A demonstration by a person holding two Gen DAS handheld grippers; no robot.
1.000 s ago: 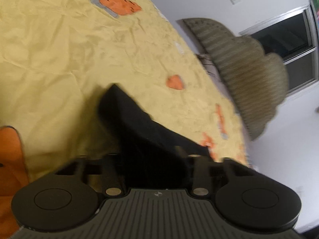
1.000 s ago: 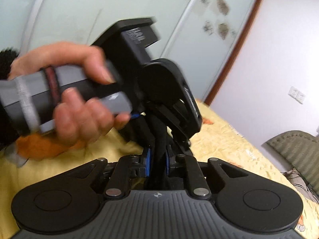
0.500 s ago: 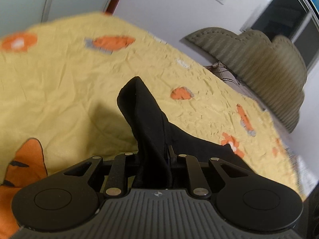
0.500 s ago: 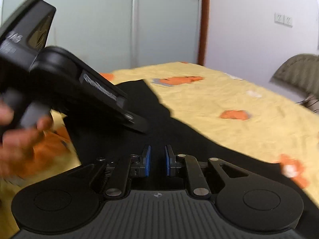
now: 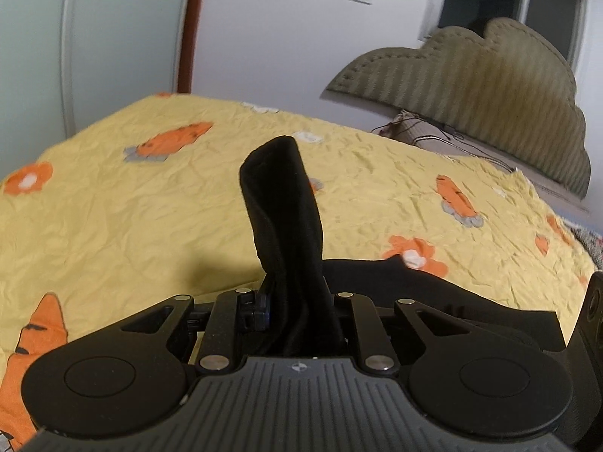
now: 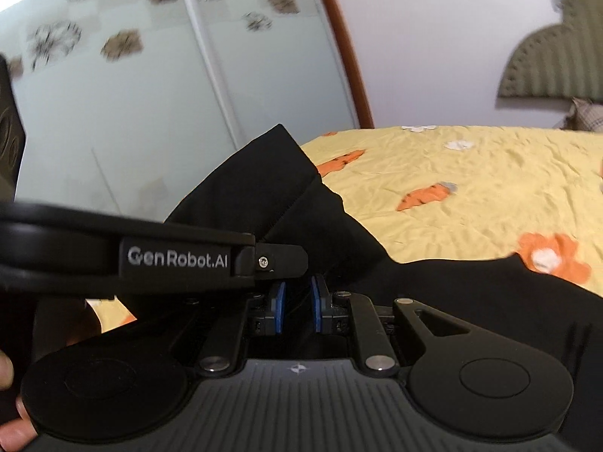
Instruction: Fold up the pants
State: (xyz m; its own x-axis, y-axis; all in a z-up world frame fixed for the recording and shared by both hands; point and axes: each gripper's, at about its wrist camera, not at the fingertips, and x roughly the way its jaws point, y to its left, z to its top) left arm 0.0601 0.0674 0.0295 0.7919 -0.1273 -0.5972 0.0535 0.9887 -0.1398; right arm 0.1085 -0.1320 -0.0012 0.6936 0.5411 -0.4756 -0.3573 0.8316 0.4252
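The black pants (image 5: pixel 286 203) lie on a yellow bedsheet with orange carrot prints (image 5: pixel 113 207). My left gripper (image 5: pixel 297 312) is shut on a bunched part of the pants, which stands up in front of it. My right gripper (image 6: pixel 297 301) is shut on the pants' fabric (image 6: pixel 264 188) between its blue pads (image 6: pixel 279 295); a corner of the fabric rises above it. The left gripper's body (image 6: pixel 150 252) crosses just in front of the right one. The rest of the pants spreads to the right (image 6: pixel 490 293).
A padded olive headboard (image 5: pixel 471 86) stands at the far right against a white wall. Sliding frosted wardrobe doors (image 6: pixel 150 75) stand beyond the bed's left side. The person's fingers (image 6: pixel 9 414) show at the lower left of the right wrist view.
Both grippers have swung with the pants; the left view now looks level across the bed. The left gripper has moved close across the front of the right one.
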